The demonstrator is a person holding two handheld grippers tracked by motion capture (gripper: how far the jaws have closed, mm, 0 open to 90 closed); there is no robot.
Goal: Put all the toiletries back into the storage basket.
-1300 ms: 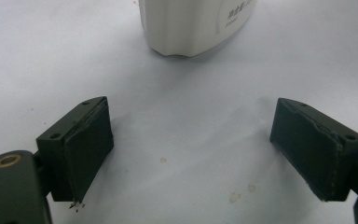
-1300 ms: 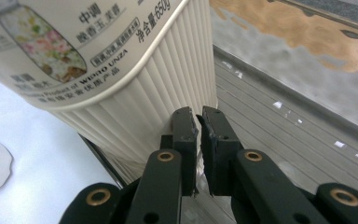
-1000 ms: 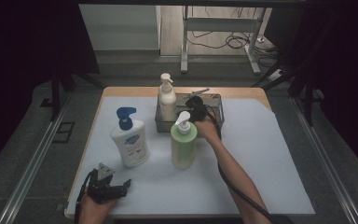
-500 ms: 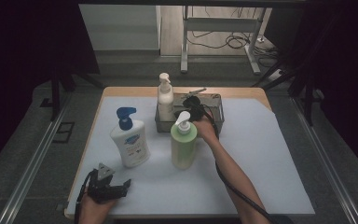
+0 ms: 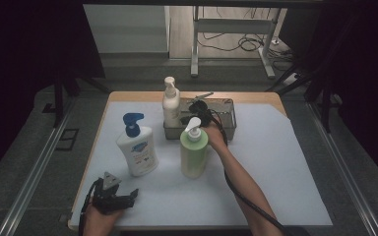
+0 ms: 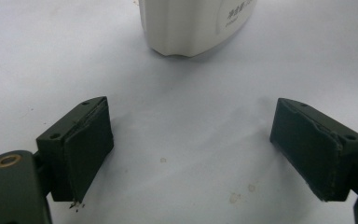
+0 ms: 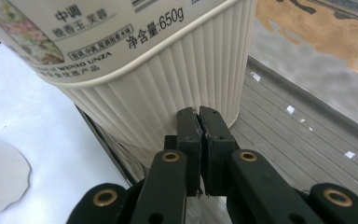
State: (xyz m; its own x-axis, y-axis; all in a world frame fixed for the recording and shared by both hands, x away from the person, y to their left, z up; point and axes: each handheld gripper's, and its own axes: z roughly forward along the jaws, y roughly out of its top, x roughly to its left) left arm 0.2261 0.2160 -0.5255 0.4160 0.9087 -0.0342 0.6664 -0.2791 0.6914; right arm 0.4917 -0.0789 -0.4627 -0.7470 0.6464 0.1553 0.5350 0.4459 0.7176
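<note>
Fingers [image 7: 200,122] of right gripper [image 5: 195,109] pressed together, empty, nudging cream pump bottle [image 5: 171,104] in tray [image 5: 229,118]. Left gripper [image 5: 113,192] wide, idle. Next: reopen to grasp.

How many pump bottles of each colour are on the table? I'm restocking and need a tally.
Cream bottle, standing in the grey tray: 1
White bottle with blue pump: 1
Green bottle with white pump: 1
Total: 3 pump bottles
</note>
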